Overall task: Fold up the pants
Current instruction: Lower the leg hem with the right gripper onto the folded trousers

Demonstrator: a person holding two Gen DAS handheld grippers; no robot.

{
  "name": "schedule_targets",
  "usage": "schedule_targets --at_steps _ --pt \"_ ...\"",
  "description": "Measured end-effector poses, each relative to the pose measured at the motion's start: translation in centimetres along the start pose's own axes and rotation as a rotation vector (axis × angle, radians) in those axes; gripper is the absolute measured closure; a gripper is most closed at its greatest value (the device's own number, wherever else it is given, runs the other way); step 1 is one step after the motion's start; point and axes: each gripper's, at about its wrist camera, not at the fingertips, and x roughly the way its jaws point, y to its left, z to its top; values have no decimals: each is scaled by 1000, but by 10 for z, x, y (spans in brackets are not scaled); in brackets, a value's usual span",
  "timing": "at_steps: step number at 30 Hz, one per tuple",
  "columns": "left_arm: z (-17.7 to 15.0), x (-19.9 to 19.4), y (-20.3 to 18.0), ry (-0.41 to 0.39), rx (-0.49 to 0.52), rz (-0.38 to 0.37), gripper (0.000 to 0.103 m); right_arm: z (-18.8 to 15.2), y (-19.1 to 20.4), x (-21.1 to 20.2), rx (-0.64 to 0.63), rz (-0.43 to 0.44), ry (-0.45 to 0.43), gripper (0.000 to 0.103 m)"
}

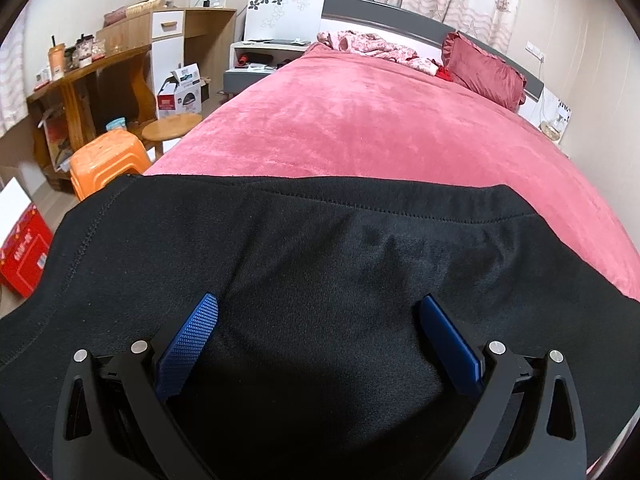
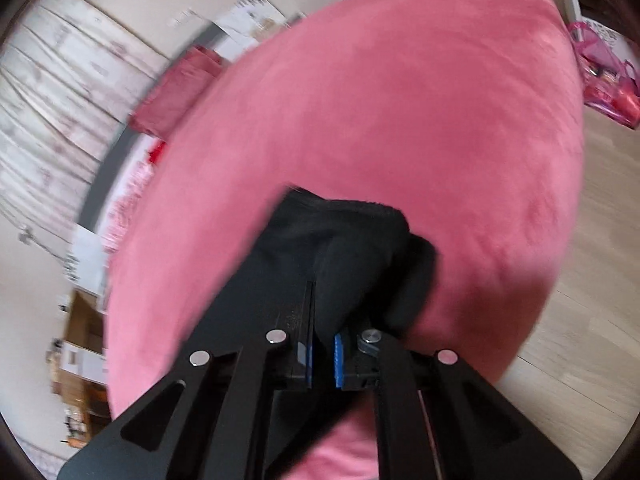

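The black pants [image 1: 320,248] lie spread across the near end of a pink bed cover [image 1: 360,128], a stitched hem running along their far edge. My left gripper [image 1: 318,304] hovers just over them, open, its blue pads [image 1: 188,340] set wide apart with flat fabric beneath. In the blurred right wrist view, a bunched corner of the pants [image 2: 352,232] is drawn up off the pink cover [image 2: 400,100]. My right gripper [image 2: 320,280] is shut on that fabric, which hides its fingertips; only the bases of the blue pads [image 2: 339,360] show.
A red pillow [image 1: 486,70] and a floral cloth [image 1: 372,46] lie at the head of the bed. Left of the bed stand an orange stool [image 1: 106,160], a round wooden stool [image 1: 172,126], a desk [image 1: 100,64] and a red box [image 1: 22,256]. Wooden floor [image 2: 592,280] lies on the right.
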Motion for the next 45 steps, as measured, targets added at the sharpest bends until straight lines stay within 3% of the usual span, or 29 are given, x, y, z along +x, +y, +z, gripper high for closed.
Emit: schedule_targets --at_steps 2,4,5,7,9,13,17,21,24,26,32,35,40,45 --pt "0 0 0 0 -1 -1 4 -6 -9 9 11 19 7 96" --pt "0 0 0 -1 -3 -3 3 -12 -6 -1 25 15 -14 83" --pt "0 0 0 -1 -3 -3 4 -14 -3 -7 40 -16 -35 79" --pt "0 0 -1 1 3 8 4 -16 5 -22 43 -129 -112 60" --pt "0 -2 -5 6 23 48 4 -18 24 -37 -9 -169 -203 55" --pt "3 -13 -16 15 58 72 4 -40 89 -24 -306 -120 -176 55" --pt "12 -34 -30 -22 52 -11 4 -64 118 3 -480 -153 -135 56" --pt "18 -36 -54 -13 95 -78 4 -64 99 16 -409 -173 -84 66" --pt "22 -25 -80 8 190 -120 28 -57 87 11 -355 -177 -82 67" --pt "24 -12 -95 38 248 -117 36 -62 84 4 -329 -180 -82 67" --pt "41 26 -115 78 255 -94 39 -58 93 3 -321 -176 -82 67" --pt "43 45 -123 107 300 -66 57 -57 97 11 -332 -186 -68 67" --pt "53 65 -127 84 312 -23 57 -55 100 25 -350 -224 -42 67" --pt "58 77 -126 69 311 -24 50 -43 99 42 -342 -225 -43 66"
